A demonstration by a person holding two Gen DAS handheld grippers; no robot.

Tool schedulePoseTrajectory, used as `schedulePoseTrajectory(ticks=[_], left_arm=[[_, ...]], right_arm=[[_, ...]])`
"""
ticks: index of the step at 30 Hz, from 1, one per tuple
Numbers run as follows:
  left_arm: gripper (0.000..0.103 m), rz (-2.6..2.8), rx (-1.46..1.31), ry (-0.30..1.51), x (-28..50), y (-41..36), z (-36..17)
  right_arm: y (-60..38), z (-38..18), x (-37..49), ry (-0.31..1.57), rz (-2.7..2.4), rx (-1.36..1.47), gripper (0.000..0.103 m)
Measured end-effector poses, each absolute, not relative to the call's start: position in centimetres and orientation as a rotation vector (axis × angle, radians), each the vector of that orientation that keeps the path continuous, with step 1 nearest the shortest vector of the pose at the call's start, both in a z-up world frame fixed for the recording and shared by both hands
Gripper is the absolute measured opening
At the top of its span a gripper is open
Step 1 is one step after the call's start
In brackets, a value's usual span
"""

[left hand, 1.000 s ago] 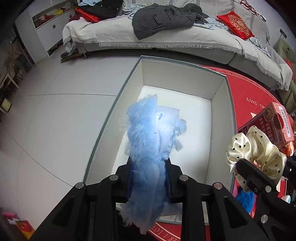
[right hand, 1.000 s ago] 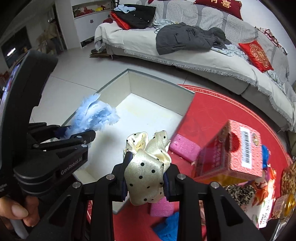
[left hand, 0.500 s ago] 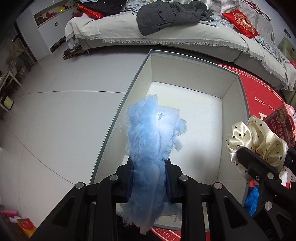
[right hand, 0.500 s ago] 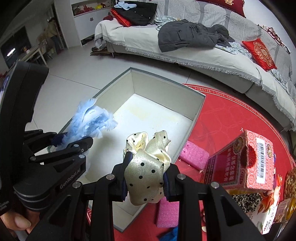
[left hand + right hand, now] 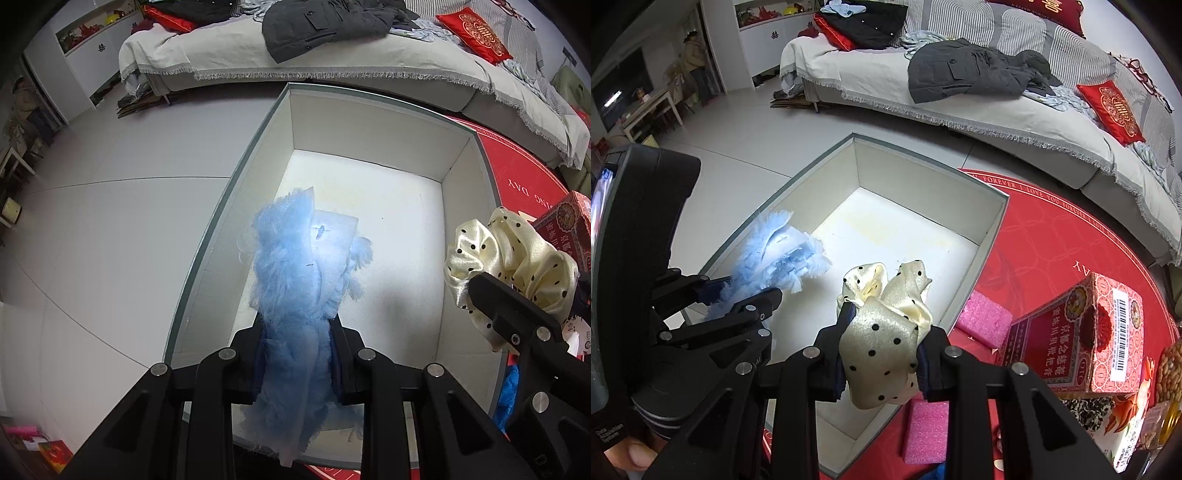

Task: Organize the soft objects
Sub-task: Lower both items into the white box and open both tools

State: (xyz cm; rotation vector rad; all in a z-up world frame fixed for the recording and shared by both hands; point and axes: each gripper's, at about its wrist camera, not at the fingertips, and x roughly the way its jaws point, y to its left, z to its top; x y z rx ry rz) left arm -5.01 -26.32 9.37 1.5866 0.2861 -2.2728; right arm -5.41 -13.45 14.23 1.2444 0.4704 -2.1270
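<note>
Left gripper: both pads pressed into a fluffy light-blue cloth, which stands up between the fingers and blocks much of the near box floor in the left wrist view; loose fringe hangs below the pads. Right gripper: fingers clamped on a cream polka-dot scrunchie, its satin folds bulging above and below the pads. Both held items hang over a white open box, inner floor bare apart from faint yellowish staining. In the right wrist view the left gripper sits at the left, over the box's near-left rim, the blue cloth protruding from it; a fingertip of the hand holding it shows at bottom left. In the left wrist view the scrunchie is at the right, over the box's right wall. The box rests partly on a round red mat with white lettering, partly on pale floor tiles. Just beside the box's right wall: a pink sponge block; a second pink block near the front corner. Further right on the mat, a red patterned carton with a barcode label, snack packets beneath and beside it. Something blue lies at the lower edge, identity cannot be told. Beyond the box: a sofa with fringed cover, a dark grey jacket and a red cushion on it.
</note>
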Motion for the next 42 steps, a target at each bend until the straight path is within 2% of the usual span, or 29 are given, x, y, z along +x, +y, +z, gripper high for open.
schedulePoseTrajectory(ticks=[21,42], left_arm=[[0.029,-2.241,1.65,0.305,-5.9,-27.3,6.8],[0.029,-2.239,1.658,0.312,-6.1,-27.5,6.5]], right_arm=[[-15.2,13.1,-6.5,0.526,-2.13,1.261,0.031],[-16.0,12.9,-6.8,0.55,-2.125,1.253,0.031]])
